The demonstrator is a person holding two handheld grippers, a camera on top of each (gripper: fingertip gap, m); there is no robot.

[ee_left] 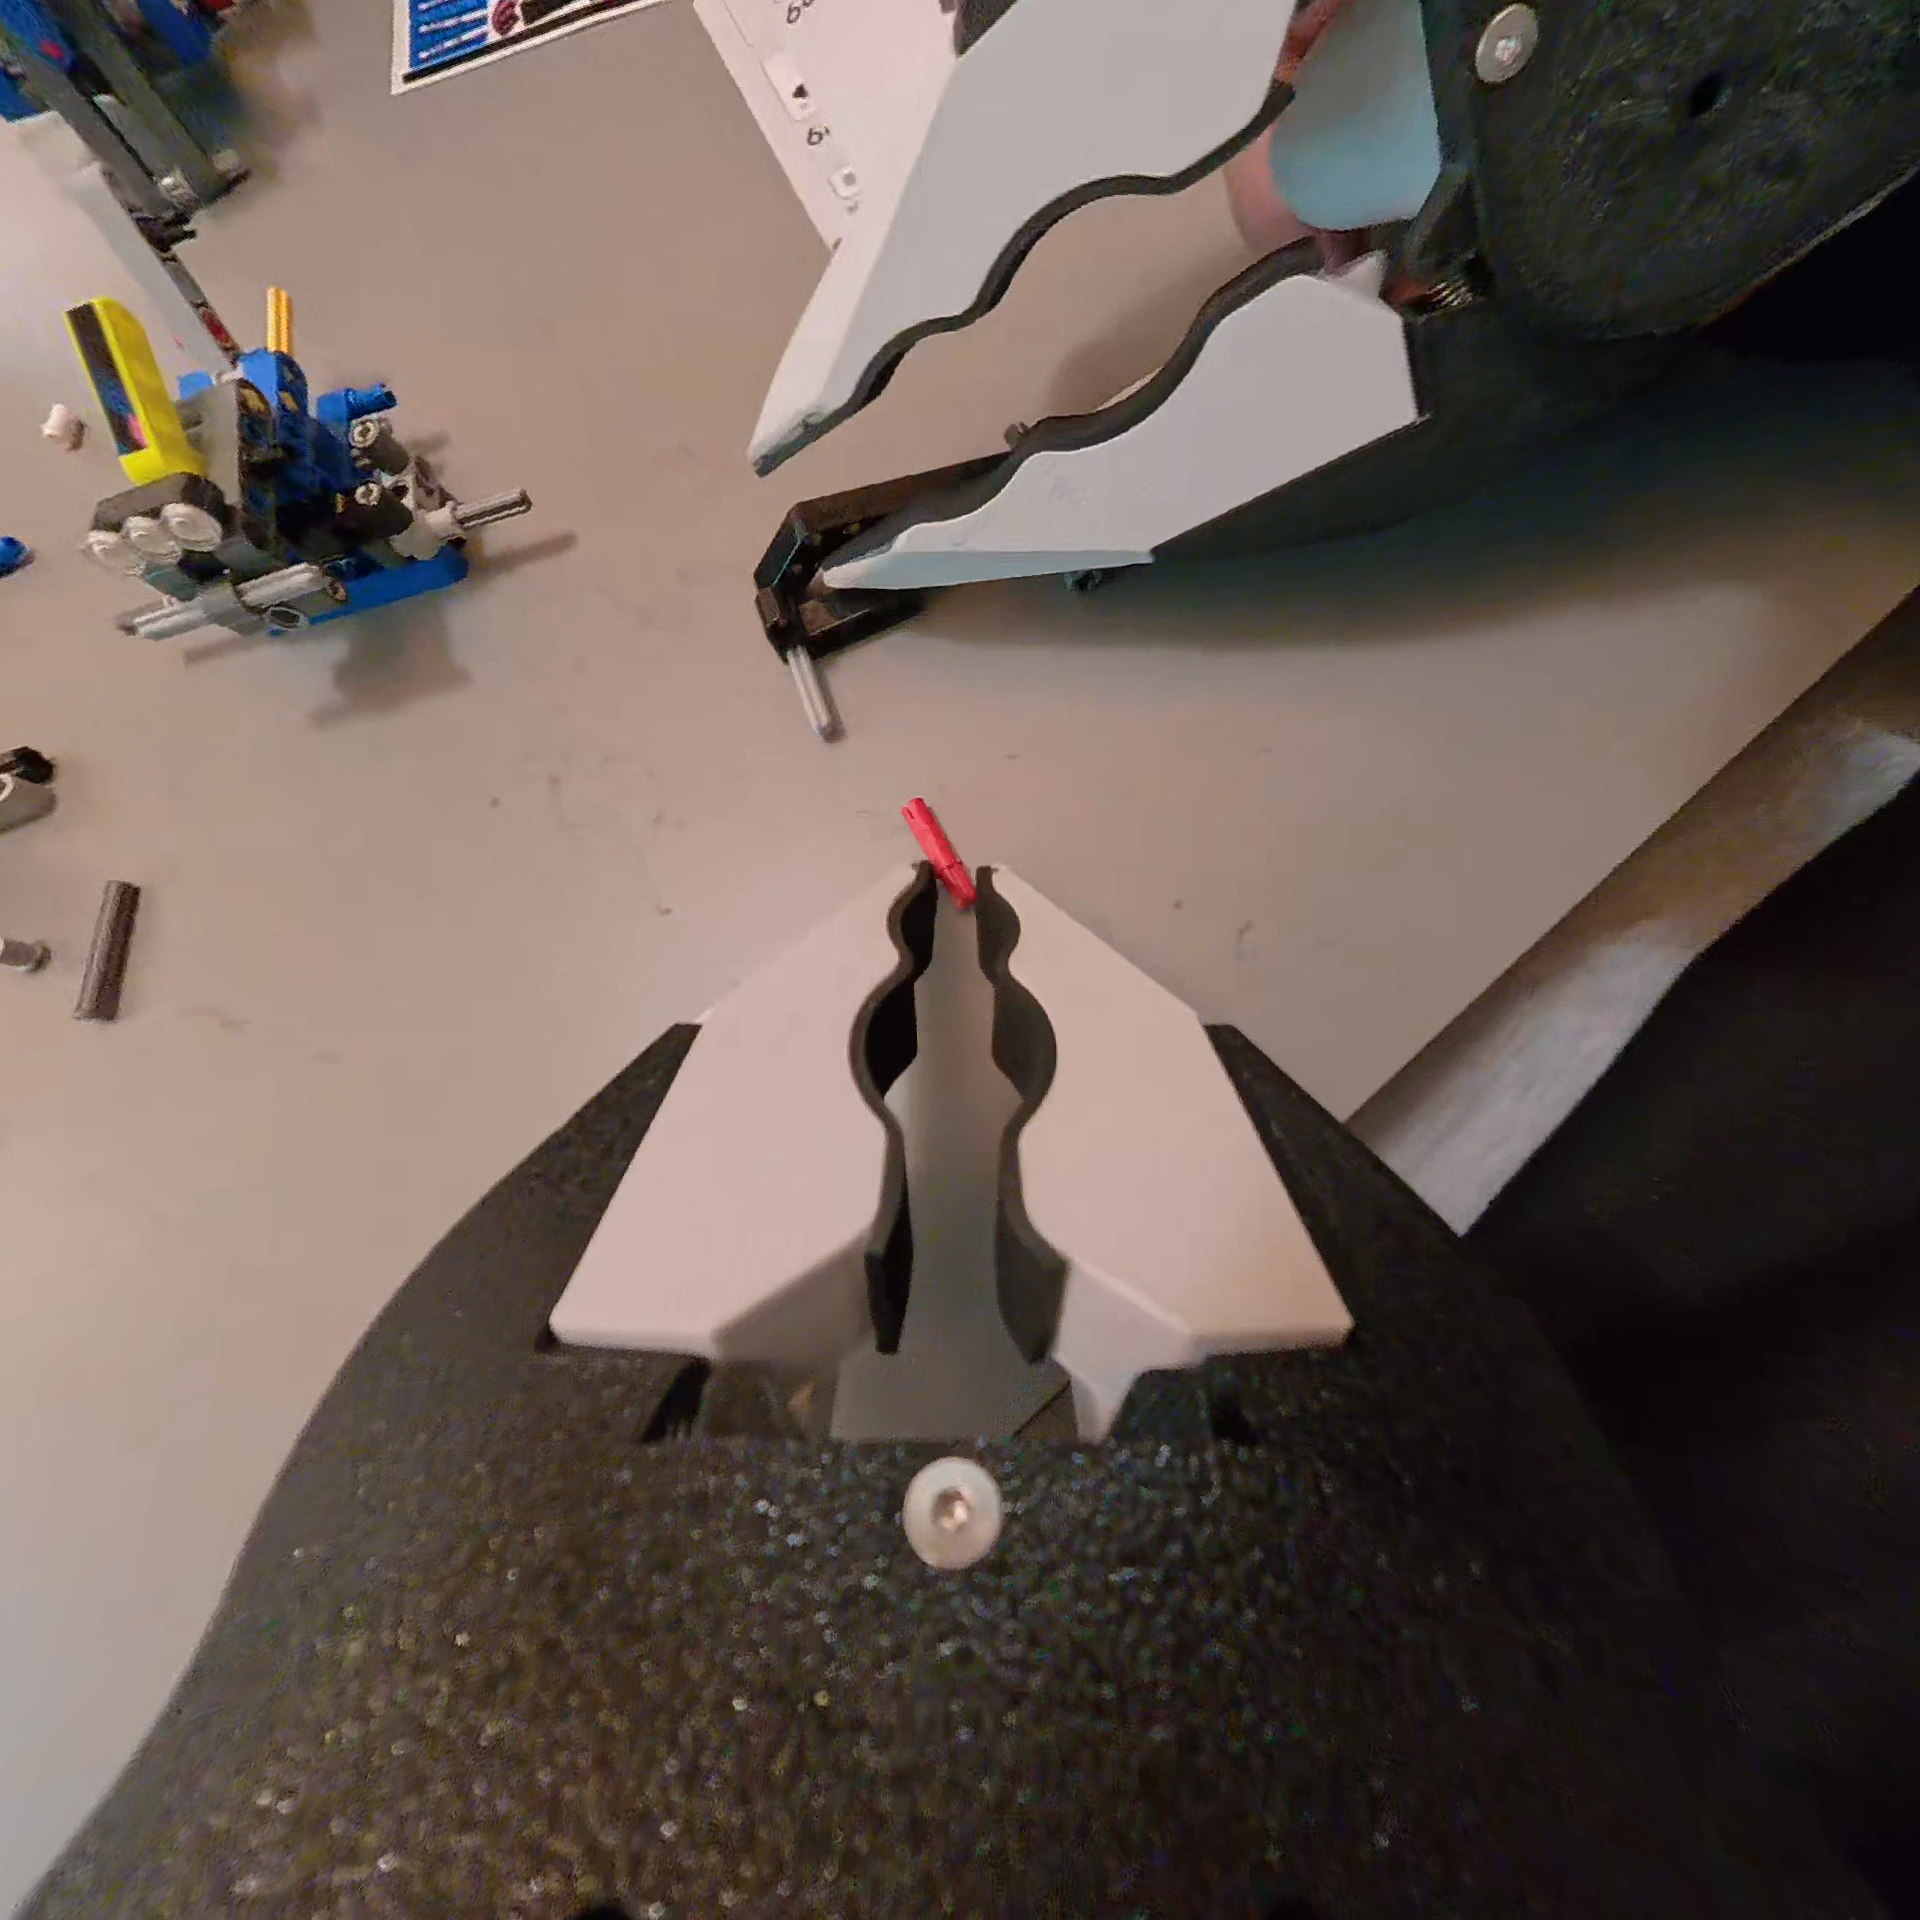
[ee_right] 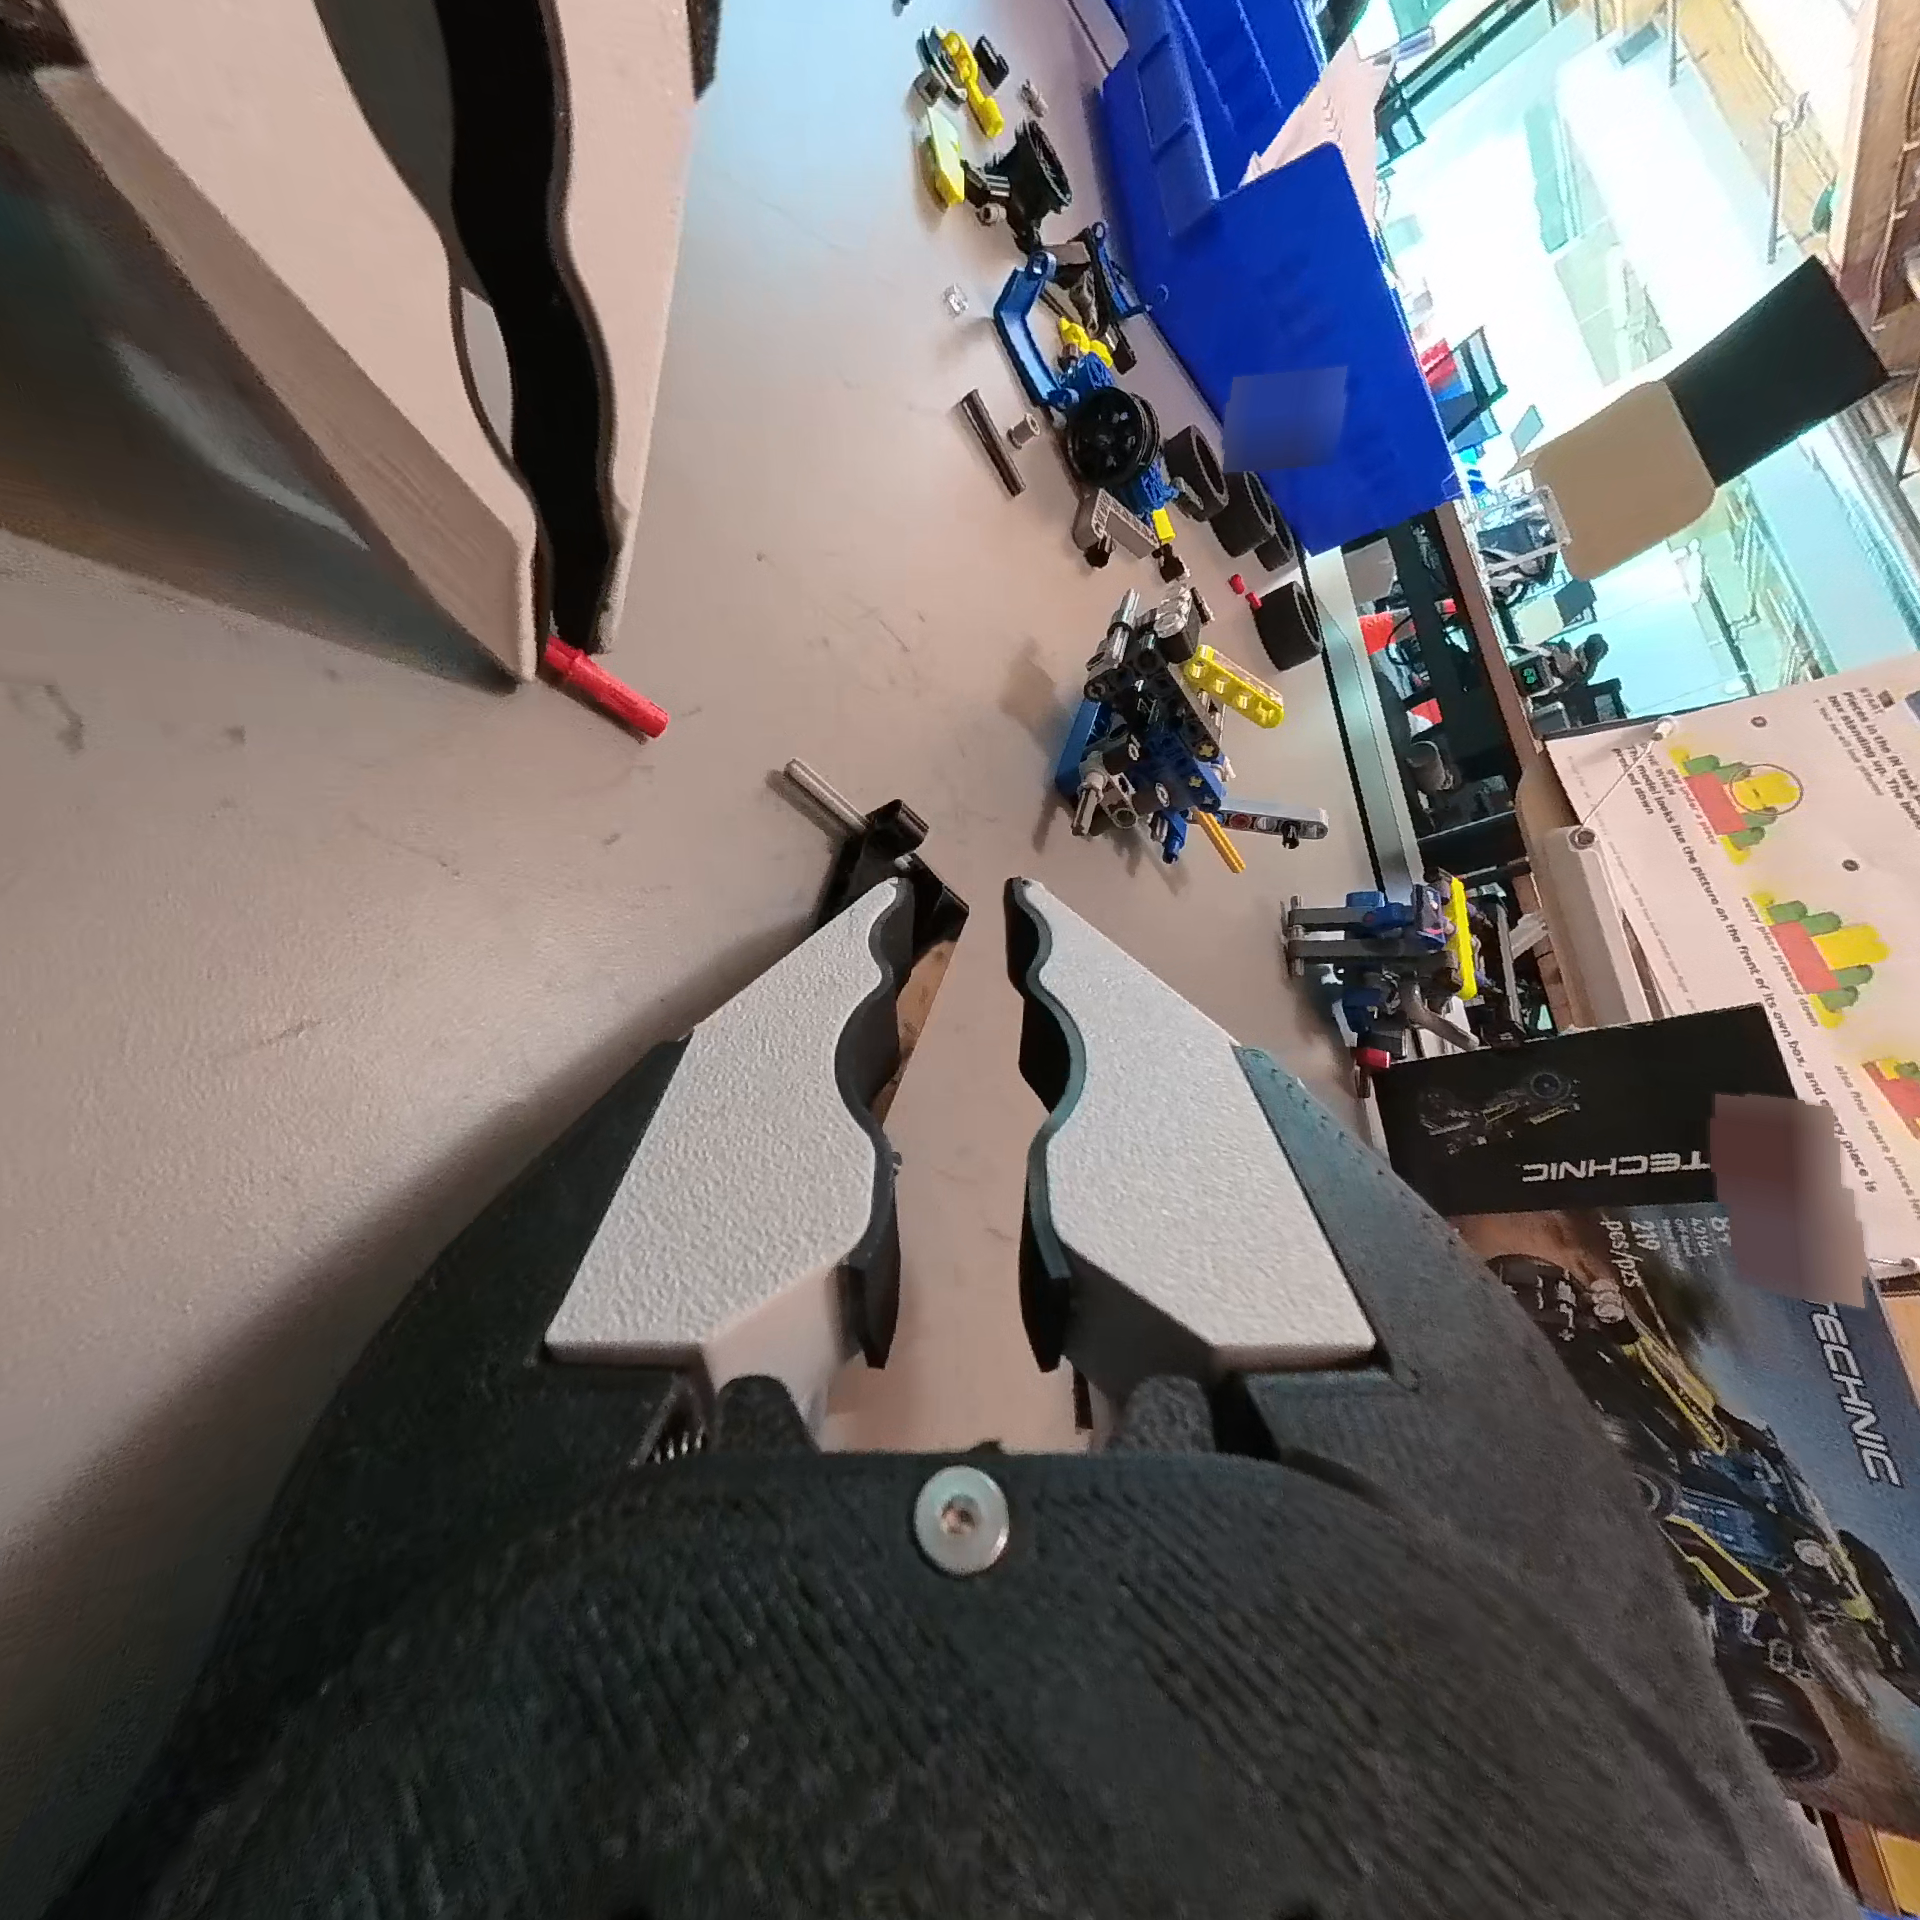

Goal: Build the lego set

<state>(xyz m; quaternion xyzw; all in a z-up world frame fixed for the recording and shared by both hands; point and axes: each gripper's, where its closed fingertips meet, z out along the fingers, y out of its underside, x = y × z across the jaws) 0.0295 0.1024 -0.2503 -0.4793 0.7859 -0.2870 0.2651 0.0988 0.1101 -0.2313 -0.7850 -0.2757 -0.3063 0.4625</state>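
While the left gripper (ee_left: 954, 883) pinches a red pin (ee_left: 938, 849), the black piece (ee_right: 883, 842) touches the open right gripper (ee_right: 961, 904).

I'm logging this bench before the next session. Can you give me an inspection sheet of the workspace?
Surface: grey tabletop, scuffed.
Job's things: red pin; black connector piece with a grey axle.
Clutter: blue and yellow brick assembly, loose wheels, dark axle, blue bin, kit box.
Grippers: left hand-held gripper shut on the red pin; right hand-held gripper open, one finger beside the black connector piece.
Cables: nothing seen.
Surroundings: instruction sheet, windows.
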